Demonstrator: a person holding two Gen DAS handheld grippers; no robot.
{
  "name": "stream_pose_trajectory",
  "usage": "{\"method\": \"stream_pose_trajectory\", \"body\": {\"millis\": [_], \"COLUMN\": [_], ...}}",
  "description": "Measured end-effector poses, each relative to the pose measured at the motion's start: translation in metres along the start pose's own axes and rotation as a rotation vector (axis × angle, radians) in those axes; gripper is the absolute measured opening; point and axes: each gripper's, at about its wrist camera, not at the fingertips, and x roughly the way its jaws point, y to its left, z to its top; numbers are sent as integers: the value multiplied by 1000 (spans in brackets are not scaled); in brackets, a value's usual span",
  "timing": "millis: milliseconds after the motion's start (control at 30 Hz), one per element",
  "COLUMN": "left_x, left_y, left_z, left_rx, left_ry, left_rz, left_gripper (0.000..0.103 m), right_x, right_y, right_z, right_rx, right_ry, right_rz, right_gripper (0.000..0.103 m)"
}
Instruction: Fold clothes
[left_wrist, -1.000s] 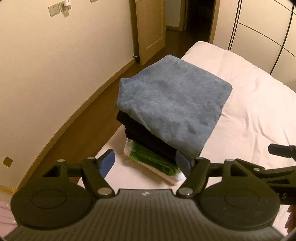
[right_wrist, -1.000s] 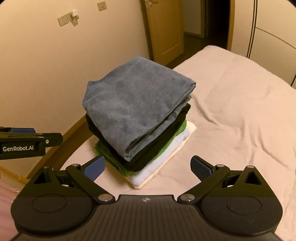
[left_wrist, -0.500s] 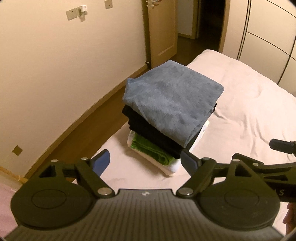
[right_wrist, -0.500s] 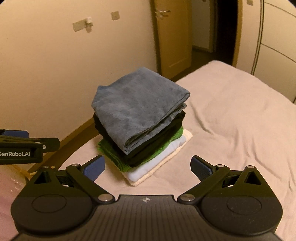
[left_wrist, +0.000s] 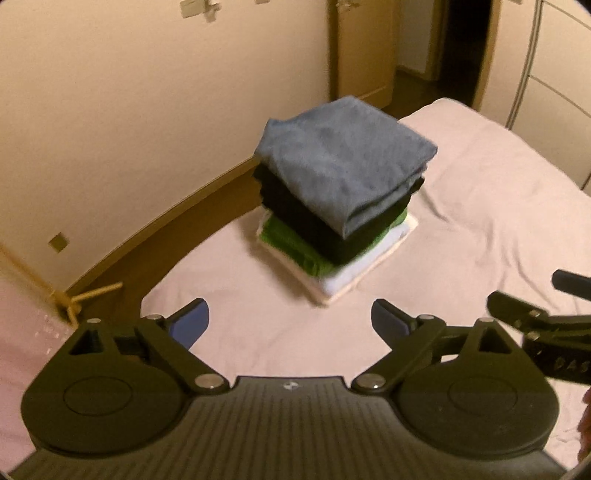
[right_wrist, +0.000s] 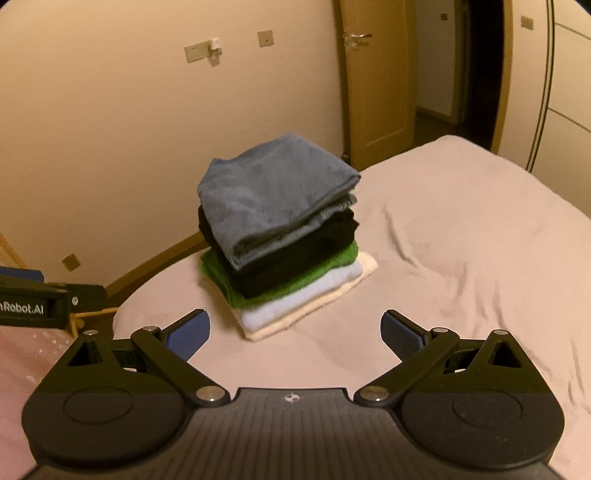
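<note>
Grippers are both free of cloth. The left gripper (left_wrist: 290, 319) has its jaws spreading wider, nothing between its blue pads (left_wrist: 192, 321), only bare bed sheet (left_wrist: 498, 206) beneath. The right gripper (right_wrist: 295, 330) is released too, jaws wide and empty. Each shows at the edge of the other's view, side by side. Ahead of both, well clear of the fingertips, a stack (left_wrist: 341, 201) of folded clothes sits on the sheet near the bed's corner: blue-grey on top (right_wrist: 275, 192), then black, green, pale blue and cream at the bottom. Beyond the stack stand a beige wall (right_wrist: 129, 122) and a wooden door (right_wrist: 373, 77)
</note>
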Motion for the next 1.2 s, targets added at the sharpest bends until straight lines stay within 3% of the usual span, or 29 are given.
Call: {"method": "stream_pose_trajectory", "body": {"millis": [233, 500, 933, 1200], "left_x": [-29, -41, -35, -9], "left_y": [-37, -78, -100, -101], "left_z": [-44, -70, -68, -67], "left_rx": [-62, -147, -219, -265], "left_ry": [22, 27, 11, 63], "left_rz": [45, 61, 189, 196], "left_gripper": [97, 102, 102, 102], "right_x": [-25, -46, -16, 10], "right_y": [-25, -53, -69, -70], "right_z": [-26, -36, -23, -13], "right_rx": [-84, -145, -198, -249], "right_ry": [26, 39, 131, 143], "right_rz": [71, 103, 175, 159], "right_gripper": [102, 102, 102, 103]}}
